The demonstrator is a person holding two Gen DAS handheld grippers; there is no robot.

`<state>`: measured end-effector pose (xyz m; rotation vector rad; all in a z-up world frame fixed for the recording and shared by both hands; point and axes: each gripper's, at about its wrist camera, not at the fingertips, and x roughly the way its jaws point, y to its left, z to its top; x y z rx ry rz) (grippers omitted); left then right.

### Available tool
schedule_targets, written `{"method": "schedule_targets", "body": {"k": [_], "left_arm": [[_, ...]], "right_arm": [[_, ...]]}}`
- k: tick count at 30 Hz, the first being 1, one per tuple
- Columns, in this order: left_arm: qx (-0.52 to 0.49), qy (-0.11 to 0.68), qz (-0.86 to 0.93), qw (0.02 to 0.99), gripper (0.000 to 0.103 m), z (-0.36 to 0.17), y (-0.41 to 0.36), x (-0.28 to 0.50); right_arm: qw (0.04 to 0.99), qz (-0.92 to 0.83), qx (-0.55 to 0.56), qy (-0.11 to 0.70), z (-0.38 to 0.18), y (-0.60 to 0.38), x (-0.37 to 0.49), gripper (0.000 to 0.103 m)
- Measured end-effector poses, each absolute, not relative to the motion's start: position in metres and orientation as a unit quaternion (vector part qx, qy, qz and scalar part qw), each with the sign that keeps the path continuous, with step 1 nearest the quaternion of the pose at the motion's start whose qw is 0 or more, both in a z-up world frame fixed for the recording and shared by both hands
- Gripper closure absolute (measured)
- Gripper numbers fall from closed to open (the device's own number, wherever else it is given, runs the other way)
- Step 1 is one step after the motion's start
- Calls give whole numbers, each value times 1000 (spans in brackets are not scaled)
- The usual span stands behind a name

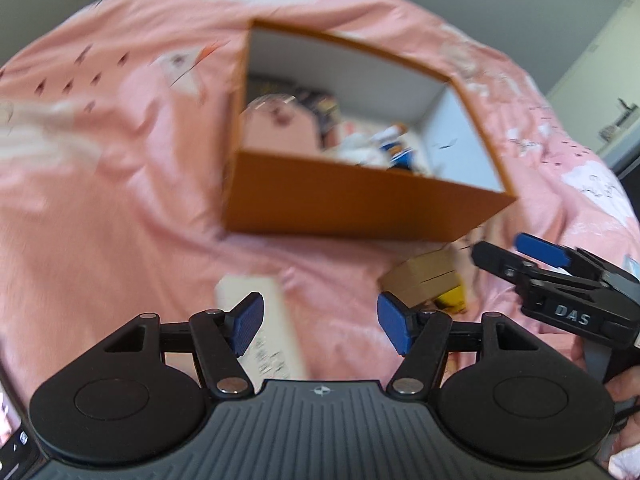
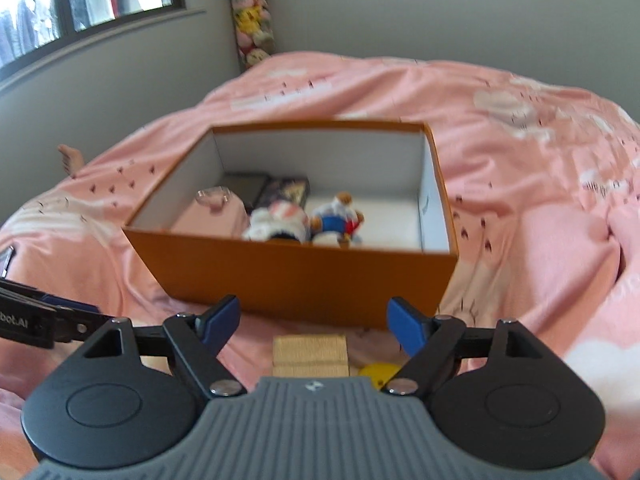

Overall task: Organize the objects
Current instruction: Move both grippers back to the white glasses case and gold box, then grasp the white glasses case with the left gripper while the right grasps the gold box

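I have both grippers spread wide and empty over the pink duvet (image 2: 520, 184). My right gripper (image 2: 316, 328) hangs above a small tan cardboard box (image 2: 310, 354), which lies just in front of the orange storage box (image 2: 304, 276) and sits squarely between my fingers, a little below them. A yellow object (image 2: 380, 372) lies touching its right side; it is too blurred to name, possibly a toy. My left gripper (image 1: 320, 324) points at a flat white carton (image 1: 264, 320) lying beside its left finger, near the orange box's front wall.

I judge the tan box light and stiff, though thin card could dent, so I would pinch its two short side walls gently. The soft bedding will give under any push. Inside the orange box already lie a plush doll (image 2: 338, 220), a white plush (image 2: 278, 222), a pink item and dark packets.
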<state>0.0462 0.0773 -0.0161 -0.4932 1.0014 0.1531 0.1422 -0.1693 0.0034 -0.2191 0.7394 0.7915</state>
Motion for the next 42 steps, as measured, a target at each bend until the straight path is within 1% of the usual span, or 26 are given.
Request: {"method": "schedule_targets", "body": {"k": [4, 7, 19, 21, 22, 25, 27, 29, 33, 35, 39, 41, 42], "left_arm": [[-265, 492, 96, 824, 27, -31, 91, 38], [-273, 503, 112, 812, 25, -39, 98, 36], [-261, 533, 115, 797, 25, -57, 97, 34], [-274, 539, 107, 789, 27, -64, 100, 35], [-279, 542, 105, 785, 31, -67, 101, 35], [-292, 541, 103, 782, 33, -70, 104, 34], [-301, 539, 99, 780, 37, -71, 106, 32], [-313, 538, 93, 777, 45, -72, 108, 33], [-325, 535, 92, 775, 50, -72, 110, 33], [-330, 532, 91, 775, 56, -72, 110, 33], [-338, 537, 88, 768, 55, -80, 109, 37], [-337, 540, 87, 766, 47, -82, 107, 39], [-339, 541, 86, 765, 45, -84, 107, 40]], "right_arm": [[847, 369, -114, 366, -6, -167, 139, 21], [844, 370, -119, 369, -10, -166, 135, 21], [841, 367, -123, 378, -12, -163, 131, 21], [840, 367, -123, 380, -12, -163, 132, 21], [840, 366, -122, 382, -13, -164, 132, 21], [839, 364, -120, 386, -14, -164, 133, 21], [838, 362, -120, 389, -15, -164, 134, 21], [838, 362, -120, 391, -16, -164, 135, 21], [835, 362, -120, 396, -19, -164, 136, 21], [835, 358, -118, 401, -21, -164, 138, 21], [829, 356, -111, 417, -25, -165, 143, 21], [825, 358, -107, 425, -28, -164, 145, 21], [822, 359, -106, 428, -29, -163, 146, 22]]}}
